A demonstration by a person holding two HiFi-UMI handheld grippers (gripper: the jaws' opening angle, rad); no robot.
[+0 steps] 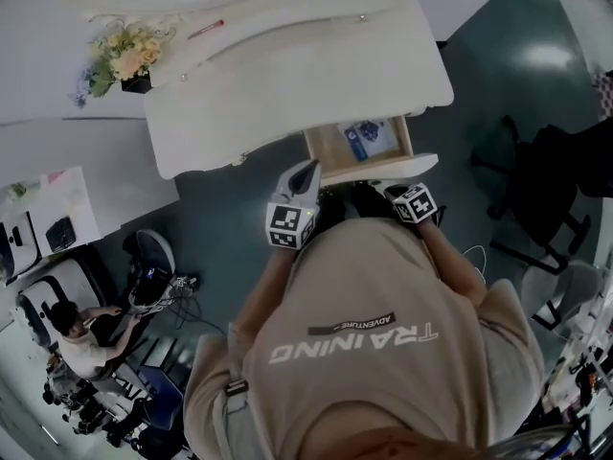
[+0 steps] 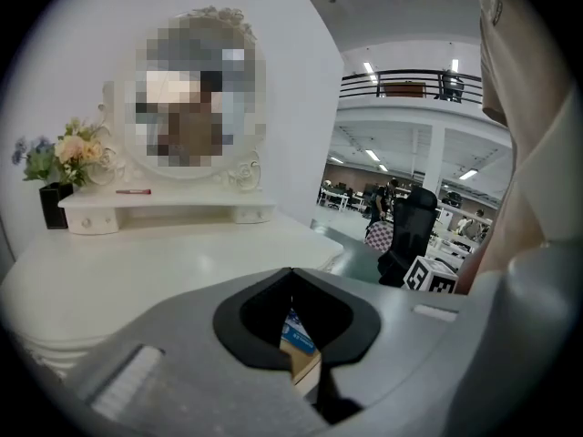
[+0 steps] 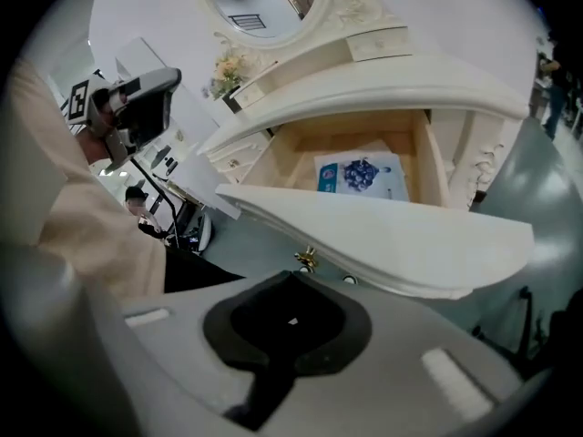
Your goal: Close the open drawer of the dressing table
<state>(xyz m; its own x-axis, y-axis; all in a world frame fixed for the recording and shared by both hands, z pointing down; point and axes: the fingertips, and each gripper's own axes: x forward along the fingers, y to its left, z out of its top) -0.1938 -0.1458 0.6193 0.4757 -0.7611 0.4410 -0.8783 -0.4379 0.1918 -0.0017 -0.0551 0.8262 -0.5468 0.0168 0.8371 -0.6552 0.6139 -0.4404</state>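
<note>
The white dressing table [image 1: 287, 65] has one drawer [image 1: 330, 147] pulled out toward me, with a blue and white packet [image 1: 369, 139] lying inside. In the right gripper view the drawer's white front panel [image 3: 392, 235] and its brass knob [image 3: 307, 259] sit just ahead of my right gripper [image 3: 291, 280], which is shut and holds nothing. My left gripper [image 2: 291, 276] is also shut and empty; it hovers over the drawer's left corner, level with the tabletop [image 2: 164, 262]. In the head view the left gripper [image 1: 306, 172] and the right gripper [image 1: 381, 190] flank the drawer front.
A flower bunch in a black vase [image 1: 124, 60] and a red stick [image 1: 206, 29] stand on the table's back shelf under the oval mirror [image 3: 264, 7]. A dark office chair [image 1: 546, 190] stands to the right. A seated person [image 1: 81, 338] and a white cabinet [image 1: 57, 228] are on the left.
</note>
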